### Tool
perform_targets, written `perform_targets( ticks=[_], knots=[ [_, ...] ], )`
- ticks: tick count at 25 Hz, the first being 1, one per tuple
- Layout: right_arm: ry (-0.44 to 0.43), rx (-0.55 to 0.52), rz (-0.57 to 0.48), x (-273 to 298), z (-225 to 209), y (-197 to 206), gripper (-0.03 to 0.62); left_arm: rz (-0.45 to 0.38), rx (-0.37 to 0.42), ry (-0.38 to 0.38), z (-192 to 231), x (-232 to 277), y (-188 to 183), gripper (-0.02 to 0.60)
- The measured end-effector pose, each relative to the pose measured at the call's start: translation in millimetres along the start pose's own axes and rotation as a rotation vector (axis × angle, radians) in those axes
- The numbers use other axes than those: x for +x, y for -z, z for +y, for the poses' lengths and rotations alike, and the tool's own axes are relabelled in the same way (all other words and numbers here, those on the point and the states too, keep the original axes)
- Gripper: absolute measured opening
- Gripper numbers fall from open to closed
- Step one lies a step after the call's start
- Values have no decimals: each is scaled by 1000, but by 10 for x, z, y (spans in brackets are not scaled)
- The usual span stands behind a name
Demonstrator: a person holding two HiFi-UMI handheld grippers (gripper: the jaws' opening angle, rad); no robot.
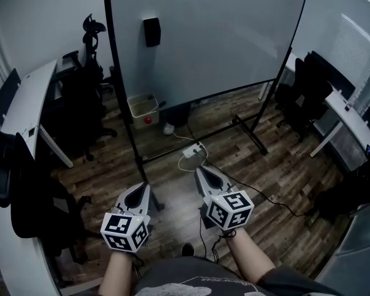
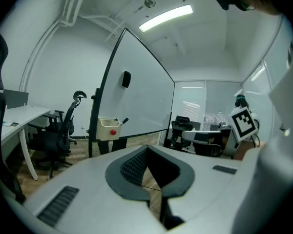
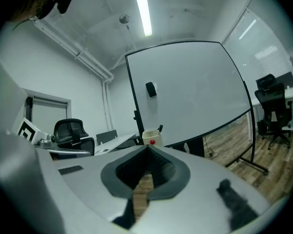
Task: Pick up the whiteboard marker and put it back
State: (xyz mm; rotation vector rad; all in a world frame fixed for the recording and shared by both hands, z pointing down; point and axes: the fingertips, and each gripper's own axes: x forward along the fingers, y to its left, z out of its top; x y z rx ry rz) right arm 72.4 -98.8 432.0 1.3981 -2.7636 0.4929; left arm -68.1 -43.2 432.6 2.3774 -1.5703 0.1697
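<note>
A black whiteboard marker (image 2: 123, 121) sticks up out of a cream box (image 2: 109, 128) with a red knob, hung on the whiteboard's stand. The same marker (image 3: 160, 128) and box (image 3: 150, 137) show in the right gripper view, and the box (image 1: 143, 106) sits low by the board's left post in the head view. Both grippers are held side by side, well short of the box and pointing toward the whiteboard (image 1: 209, 36). My left gripper (image 1: 145, 186) (image 2: 146, 147) has its jaws together with nothing between them. My right gripper (image 1: 199, 169) (image 3: 147, 147) is likewise shut and empty.
A black eraser (image 1: 152, 31) hangs on the board. The stand's black feet (image 1: 250, 134) spread over the wooden floor, with a white power strip (image 1: 193, 150) and cables between them. Office chairs (image 1: 80, 103) and a white desk (image 1: 31, 103) stand left; more chairs (image 1: 308, 88) and a desk right.
</note>
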Motion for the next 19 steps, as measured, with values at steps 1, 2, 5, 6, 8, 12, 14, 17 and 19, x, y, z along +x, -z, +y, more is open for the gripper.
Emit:
perform_targets(
  ticks=[1,2,5,6,8,12,14,17,19],
  knots=[
    [-2,-3,4,-18,70,26,23,-2,-2,1,12,-61,10,12],
    [-5,-5,8,-38,141,52,23,-4,-4,1,23,-124,22,12],
    [-7,-10,22,-133,336,143,23,-3,-8,6,21,-331,80,12],
    [-6,-10,28,-174,402,183,23,-2,-11,10,13,-411,107,12],
    [-7,-14,40,-253,548,266,22,0,-18,15,11,-573,167,12],
    [-18,-26,50,-392,819,360,23,1,-29,13,20,-856,263,12],
    [-26,-35,51,-463,936,386,22,-1,-34,12,13,-976,292,12],
    [-34,-44,51,-550,1104,418,21,-2,-38,15,9,-1138,329,12],
    [-37,-51,51,-594,1217,435,21,-3,-40,18,14,-1243,344,12]
  ],
)
